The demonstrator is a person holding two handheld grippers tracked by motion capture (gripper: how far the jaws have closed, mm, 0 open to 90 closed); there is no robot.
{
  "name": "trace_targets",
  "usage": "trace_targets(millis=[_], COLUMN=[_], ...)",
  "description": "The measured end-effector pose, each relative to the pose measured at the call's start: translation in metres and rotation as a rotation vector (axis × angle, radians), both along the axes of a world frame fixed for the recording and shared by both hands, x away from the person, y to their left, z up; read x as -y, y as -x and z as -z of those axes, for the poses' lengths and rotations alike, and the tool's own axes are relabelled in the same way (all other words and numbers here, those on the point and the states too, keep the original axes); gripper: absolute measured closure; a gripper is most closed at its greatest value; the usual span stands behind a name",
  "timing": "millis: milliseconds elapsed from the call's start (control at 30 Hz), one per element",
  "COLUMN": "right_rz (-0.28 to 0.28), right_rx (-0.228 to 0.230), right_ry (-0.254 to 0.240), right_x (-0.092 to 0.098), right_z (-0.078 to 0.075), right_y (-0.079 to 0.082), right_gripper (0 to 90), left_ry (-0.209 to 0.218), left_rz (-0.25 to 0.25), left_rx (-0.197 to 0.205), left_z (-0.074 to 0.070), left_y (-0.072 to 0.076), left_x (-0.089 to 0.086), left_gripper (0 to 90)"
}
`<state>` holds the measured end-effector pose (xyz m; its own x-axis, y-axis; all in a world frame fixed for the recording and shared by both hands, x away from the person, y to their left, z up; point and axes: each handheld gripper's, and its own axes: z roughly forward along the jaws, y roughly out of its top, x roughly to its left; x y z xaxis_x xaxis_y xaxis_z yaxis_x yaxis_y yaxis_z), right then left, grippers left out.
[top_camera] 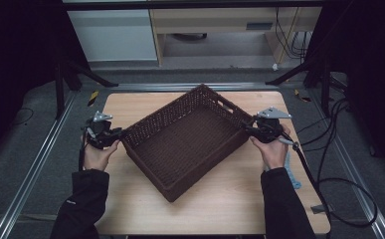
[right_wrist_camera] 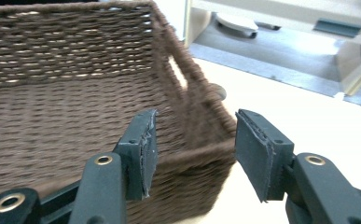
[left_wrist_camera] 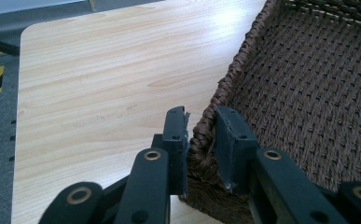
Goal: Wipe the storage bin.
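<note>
While I hold a tool in each hand, this is how things stand:

Basket: a dark brown woven wicker basket [top_camera: 182, 142], rectangular and shallow, turned at a slant on the surface [top_camera: 230, 199] so one corner points toward me and one away.
Weave: tight horizontal rows on the walls, a braided rim along the top edge, an open mesh-like floor with small gaps; nothing lies in it.
Handle: a slot-shaped cut-out in the short wall at my right [right_wrist_camera: 178, 72], its edge wrapped in the same brown cord.
Place: about the middle of the pale wood-grain surface, its near corner close to the front edge.
Left tool: my left tool [left_wrist_camera: 201, 140] straddles the rim at the basket's left corner, one pad outside, one inside; the outer pad lies against the braid, and I cannot tell whether the inner pad touches it, so a firm grip is not plain.
Right tool: my right tool [right_wrist_camera: 194, 149] stands over the right corner with its pads well parted; the wall runs between them, the outer pad clear of the wicker.
Hands: my left hand [top_camera: 99, 155] and right hand [top_camera: 273, 149] sit at opposite corners.
Writing: none that I can read on the basket.
</note>
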<state>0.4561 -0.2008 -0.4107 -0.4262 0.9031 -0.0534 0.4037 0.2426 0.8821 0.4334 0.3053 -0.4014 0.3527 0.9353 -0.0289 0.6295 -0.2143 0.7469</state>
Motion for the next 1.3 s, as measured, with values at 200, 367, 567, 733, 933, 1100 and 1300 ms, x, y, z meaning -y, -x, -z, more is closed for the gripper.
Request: trace_targets(millis=[200, 367, 567, 733, 933, 1100, 1300], right_rz=[0.030, -0.004, -0.029, -0.058, -0.085, -0.097, -0.103], right_rx=[-0.015, -0.043, -0.070, -0.083, -0.083, -0.079, -0.029], right_ry=[0.032, -0.014, 0.015, 0.012, 0.030, 0.042, 0.014], right_x=[0.007, 0.009, 0.009, 0.011, 0.012, 0.011, 0.010], right_z=[0.008, 0.012, 0.007, 0.005, 0.003, 0.001, -0.004], right_y=[-0.014, -0.015, -0.005, 0.011, 0.028, 0.034, 0.029], right_gripper=[50.7, 63.1, 63.4, 63.1, 64.8, 64.9, 62.7], left_ry=[-0.017, -0.028, -0.005, 0.003, 0.009, 0.007, 0.018], left_rz=[-0.007, -0.027, -0.044, -0.028, 0.003, 0.036, 0.055], left_rx=[-0.005, 0.003, 0.041, 0.048, 0.043, 0.009, -0.020], left_z=[-0.002, -0.002, -0.011, -0.018, -0.014, -0.006, -0.001], left_y=[-0.008, -0.006, 0.003, 0.019, 0.038, 0.047, 0.037], left_x=[0.000, 0.003, 0.004, 0.007, 0.013, 0.022, 0.026], left_gripper=[72.2, 58.7, 45.6, 42.2, 41.9, 44.2, 53.4])
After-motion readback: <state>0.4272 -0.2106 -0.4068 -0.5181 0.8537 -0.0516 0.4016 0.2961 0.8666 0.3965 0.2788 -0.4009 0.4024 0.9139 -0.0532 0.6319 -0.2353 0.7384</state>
